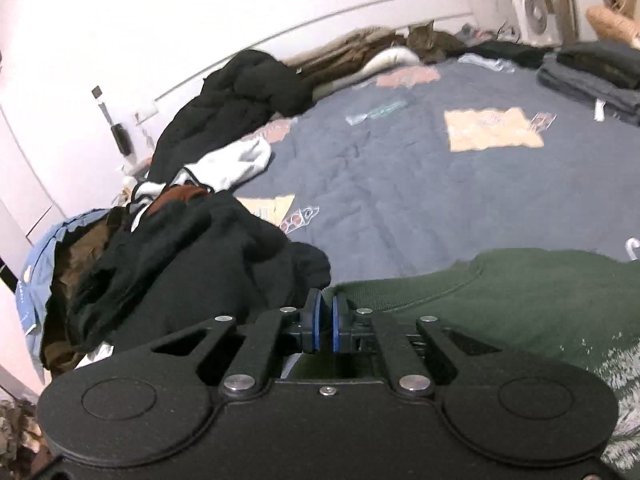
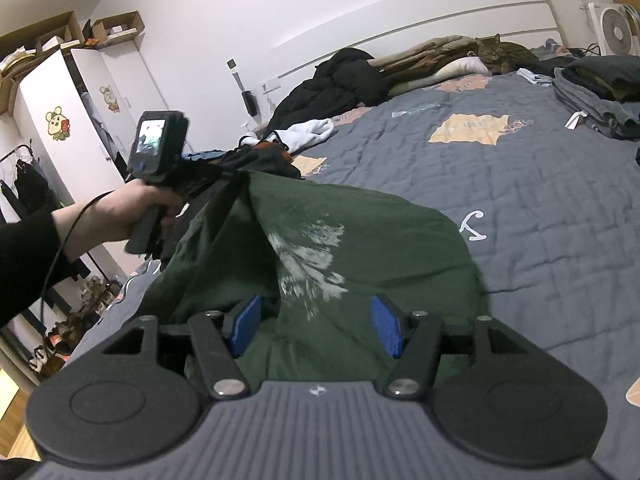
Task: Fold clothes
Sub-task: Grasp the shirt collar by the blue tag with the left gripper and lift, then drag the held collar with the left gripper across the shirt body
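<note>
The left gripper [image 1: 325, 322] is pinching the edge of a dark green sweatshirt [image 1: 520, 300], its two blue pads [image 1: 335, 324] pressed nearly together with a thin fold of the cloth between them. In the right wrist view the same gripper is lifting that corner up off the bed, so the sweatshirt [image 2: 360, 248] is hanging from it like a tent, with a white tree print [image 2: 308, 256] showing across the front. A bare hand [image 2: 120, 216] in a black sleeve is gripping the handle of that left tool.

The right gripper [image 2: 316, 326] is hovering over the lower part of the sweatshirt with its jaws spread wide, one blue pad on each side of a rumpled ridge of the fabric, and it is hard to tell whether the pads are touching the cloth.

The sweatshirt is lying on a grey-blue quilt [image 2: 520, 200] at the near edge of the bed. Just to its left, a heap of dark clothes [image 1: 192, 256] is sitting beside it. Farther back, a black jacket [image 2: 340, 80] is piled near the headboard, a tabby cat [image 2: 500, 54] is resting by the pillows, and a stack of folded clothes [image 2: 600, 92] is lying at the far right.
</note>
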{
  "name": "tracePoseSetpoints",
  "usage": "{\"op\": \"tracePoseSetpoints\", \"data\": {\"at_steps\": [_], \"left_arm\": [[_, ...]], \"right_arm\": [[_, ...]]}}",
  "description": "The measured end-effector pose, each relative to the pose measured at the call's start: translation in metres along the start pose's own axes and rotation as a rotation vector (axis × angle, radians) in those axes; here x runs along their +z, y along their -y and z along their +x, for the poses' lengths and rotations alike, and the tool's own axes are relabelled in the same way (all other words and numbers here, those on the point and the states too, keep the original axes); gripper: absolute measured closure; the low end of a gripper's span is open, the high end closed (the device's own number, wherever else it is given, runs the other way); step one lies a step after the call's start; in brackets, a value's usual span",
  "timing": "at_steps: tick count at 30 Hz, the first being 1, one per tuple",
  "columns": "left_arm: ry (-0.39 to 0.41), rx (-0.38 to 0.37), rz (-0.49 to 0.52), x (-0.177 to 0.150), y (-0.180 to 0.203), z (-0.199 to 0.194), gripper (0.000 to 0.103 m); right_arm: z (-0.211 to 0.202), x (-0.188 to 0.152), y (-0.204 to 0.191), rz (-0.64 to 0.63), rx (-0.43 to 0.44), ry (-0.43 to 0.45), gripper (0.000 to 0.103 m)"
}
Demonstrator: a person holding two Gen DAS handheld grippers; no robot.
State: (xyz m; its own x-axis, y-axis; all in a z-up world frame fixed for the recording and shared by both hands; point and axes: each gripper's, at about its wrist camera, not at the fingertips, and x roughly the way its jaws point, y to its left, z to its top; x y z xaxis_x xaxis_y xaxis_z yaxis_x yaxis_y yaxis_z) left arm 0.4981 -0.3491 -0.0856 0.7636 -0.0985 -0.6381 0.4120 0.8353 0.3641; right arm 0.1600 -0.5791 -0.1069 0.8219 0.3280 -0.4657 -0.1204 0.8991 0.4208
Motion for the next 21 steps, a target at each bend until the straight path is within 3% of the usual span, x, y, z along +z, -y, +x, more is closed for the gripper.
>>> {"op": "tracePoseSetpoints", "data": {"at_steps": [3,5,7,11,17,21], "left_arm": [[0.004,-0.061,0.01,0.0,0.016,-0.018,0.09],[0.017,-0.106,0.019,0.001,0.027,-0.033,0.078],[0.031,-0.151,0.028,0.001,0.039,-0.049,0.053],[0.05,-0.251,0.036,0.003,0.067,-0.076,0.051],[-0.03,-0.458,0.0,0.01,0.157,-0.067,0.05],[-0.061,-0.492,0.047,0.006,0.213,-0.052,0.046]], "right_arm": [[-0.001,0.0,0.0,-0.004,0.002,0.0,0.042],[-0.001,0.001,0.001,-0.004,0.004,0.001,0.042],[-0.003,0.002,0.003,0.005,0.011,0.007,0.042],[-0.006,0.003,0.006,0.014,0.01,0.019,0.042],[-0.014,0.007,0.012,0.024,-0.006,0.046,0.042],[-0.021,0.009,0.026,0.046,-0.031,0.06,0.042]]}}
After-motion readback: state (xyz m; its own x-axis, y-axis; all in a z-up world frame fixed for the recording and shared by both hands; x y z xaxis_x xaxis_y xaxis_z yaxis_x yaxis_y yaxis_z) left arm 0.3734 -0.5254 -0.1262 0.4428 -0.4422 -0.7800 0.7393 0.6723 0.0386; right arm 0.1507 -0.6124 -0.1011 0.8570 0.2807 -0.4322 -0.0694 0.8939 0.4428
